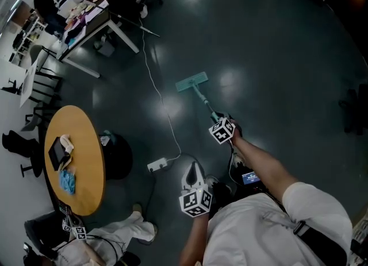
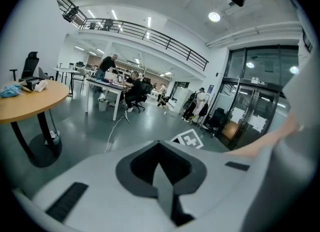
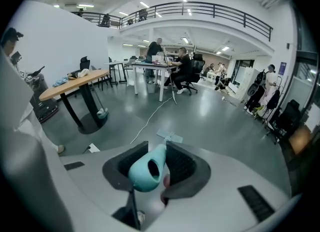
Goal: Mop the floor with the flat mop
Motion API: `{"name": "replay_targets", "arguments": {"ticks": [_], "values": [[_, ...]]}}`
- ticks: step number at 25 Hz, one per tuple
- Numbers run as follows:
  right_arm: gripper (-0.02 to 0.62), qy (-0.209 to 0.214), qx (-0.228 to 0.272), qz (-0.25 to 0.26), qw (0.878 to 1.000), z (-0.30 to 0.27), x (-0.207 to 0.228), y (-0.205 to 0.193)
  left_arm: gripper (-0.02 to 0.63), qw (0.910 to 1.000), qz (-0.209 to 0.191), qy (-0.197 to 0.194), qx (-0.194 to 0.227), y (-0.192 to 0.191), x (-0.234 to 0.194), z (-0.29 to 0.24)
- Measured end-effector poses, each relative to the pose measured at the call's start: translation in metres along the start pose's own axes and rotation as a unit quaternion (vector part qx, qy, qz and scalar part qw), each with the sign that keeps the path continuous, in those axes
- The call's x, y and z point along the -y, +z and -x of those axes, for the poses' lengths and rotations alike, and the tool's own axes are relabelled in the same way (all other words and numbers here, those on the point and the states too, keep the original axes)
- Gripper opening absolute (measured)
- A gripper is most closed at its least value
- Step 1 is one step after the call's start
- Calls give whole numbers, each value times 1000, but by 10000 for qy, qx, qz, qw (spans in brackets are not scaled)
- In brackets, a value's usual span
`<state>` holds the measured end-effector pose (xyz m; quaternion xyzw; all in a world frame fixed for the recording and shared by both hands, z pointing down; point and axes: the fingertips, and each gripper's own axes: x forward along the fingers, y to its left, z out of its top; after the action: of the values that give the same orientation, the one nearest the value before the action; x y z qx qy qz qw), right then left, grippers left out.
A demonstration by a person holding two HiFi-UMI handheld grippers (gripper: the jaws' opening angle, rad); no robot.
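Note:
The flat mop has a teal head [image 1: 191, 81] lying flat on the dark grey floor ahead of me, and its thin handle [image 1: 204, 103] slants back to my right gripper [image 1: 218, 119]. That gripper is shut on the handle. In the right gripper view the teal handle end [image 3: 146, 169] sits clamped between the dark pads [image 3: 181, 165], with the mop head [image 3: 169, 137] small on the floor beyond. My left gripper [image 1: 194, 172] hangs near my body, apart from the mop. Its jaws meet with nothing between them [image 2: 160, 170].
A round wooden table [image 1: 86, 144] with small items stands to my left. A white cable [image 1: 155, 87] runs across the floor to a power strip [image 1: 157, 164] near my feet. Desks with seated people [image 1: 86, 6] fill the far left. A person sits at lower left [image 1: 109, 236].

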<state>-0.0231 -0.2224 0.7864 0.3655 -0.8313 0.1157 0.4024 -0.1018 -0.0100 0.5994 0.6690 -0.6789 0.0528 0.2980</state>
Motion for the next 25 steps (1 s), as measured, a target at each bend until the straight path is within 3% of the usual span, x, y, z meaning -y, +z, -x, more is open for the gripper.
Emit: {"name": "replay_targets", "arguments": {"ticks": [3, 7, 12, 15, 21, 25], "values": [[118, 118, -64, 84, 9999, 26, -6, -22, 1, 10000, 26, 14, 51, 1, -10, 2], [117, 330, -346, 212, 9986, 101, -14, -75, 2, 9999, 27, -92, 89, 2, -13, 7], [115, 412, -816, 87, 9958, 203, -10, -126, 0, 9996, -4, -234, 173, 9, -10, 11], [114, 361, -928, -24, 9950, 229, -17, -138, 0, 9995, -44, -259, 155, 9, -12, 12], [115, 343, -696, -113, 9969, 175, -40, -125, 1, 9998, 9, -214, 56, 1, -12, 13], [115, 210, -349, -12, 9992, 92, -33, -75, 2, 10000, 61, -75, 22, -1, -13, 19]]}}
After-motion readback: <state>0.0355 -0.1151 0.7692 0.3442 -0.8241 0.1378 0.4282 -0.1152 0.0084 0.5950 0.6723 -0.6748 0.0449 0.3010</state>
